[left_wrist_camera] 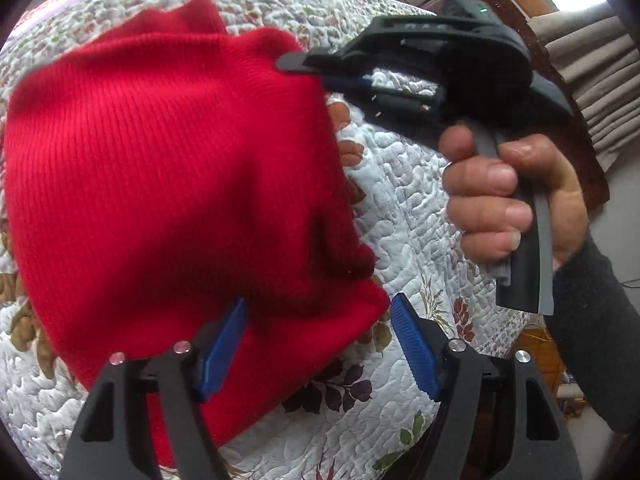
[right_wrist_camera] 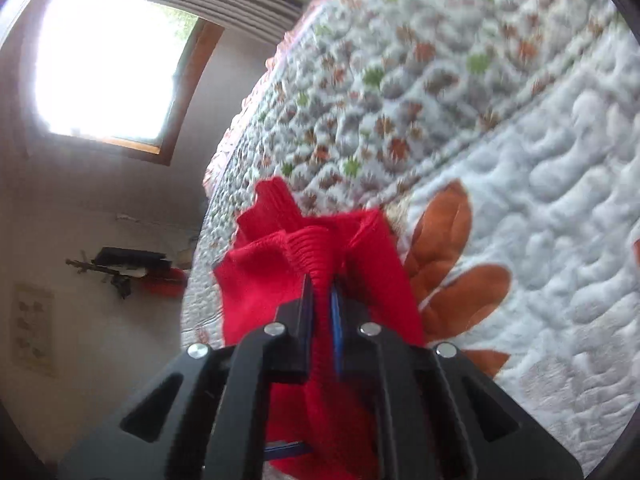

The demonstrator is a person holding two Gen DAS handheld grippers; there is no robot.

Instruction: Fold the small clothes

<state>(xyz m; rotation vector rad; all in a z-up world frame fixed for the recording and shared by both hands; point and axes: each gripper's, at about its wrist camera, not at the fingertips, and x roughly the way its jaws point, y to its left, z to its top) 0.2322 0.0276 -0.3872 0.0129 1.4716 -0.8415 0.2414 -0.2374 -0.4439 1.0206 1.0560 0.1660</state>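
Quilt (left_wrist_camera: 400, 184) beneath you, your right gripper (right_wrist_camera: 320, 292) clamping red knit (left_wrist_camera: 172, 184); left gripper (left_wrist_camera: 316, 312) spread wide above its hem

The red ribbed knit garment (left_wrist_camera: 168, 184) hangs partly lifted over the quilted floral bed cover (left_wrist_camera: 404, 200), its ribbed hem pinched at 2 o'clock, lower edge draping toward 6.
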